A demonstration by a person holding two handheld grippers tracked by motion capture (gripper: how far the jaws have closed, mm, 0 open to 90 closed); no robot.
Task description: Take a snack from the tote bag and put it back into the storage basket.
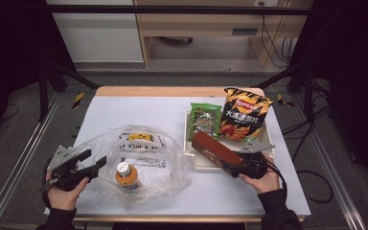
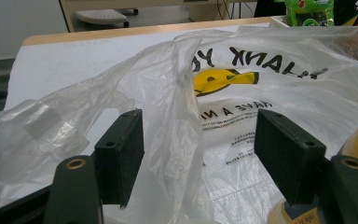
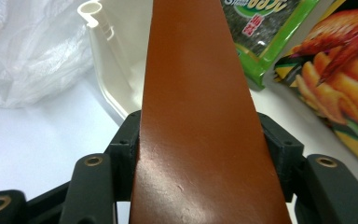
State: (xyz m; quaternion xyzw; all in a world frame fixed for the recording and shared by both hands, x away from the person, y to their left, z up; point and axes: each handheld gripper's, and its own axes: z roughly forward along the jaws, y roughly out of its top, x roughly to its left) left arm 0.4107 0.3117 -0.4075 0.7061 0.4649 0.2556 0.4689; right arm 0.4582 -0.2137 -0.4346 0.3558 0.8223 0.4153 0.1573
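Note:
A clear plastic bag [image 1: 143, 158] with a smiley print lies on the white table cover, and an orange-capped bottle [image 1: 126, 175] rests inside it. My left gripper [image 1: 96, 160] is open at the bag's left edge. In the left gripper view a raised fold of the bag [image 2: 177, 116] stands between its jaws. My right gripper [image 1: 235, 166] is shut on a long brown box [image 1: 213, 152], held over the near edge of a white tray [image 1: 203, 163]. In the right gripper view the brown box [image 3: 196, 116] runs up between the jaws.
Leaning at the tray's back are a green seaweed packet [image 1: 205, 120] and a black-and-orange chips bag [image 1: 242, 115]. The wooden table edge [image 1: 172, 91] lies beyond. Metal rails and cables run along both sides of the table.

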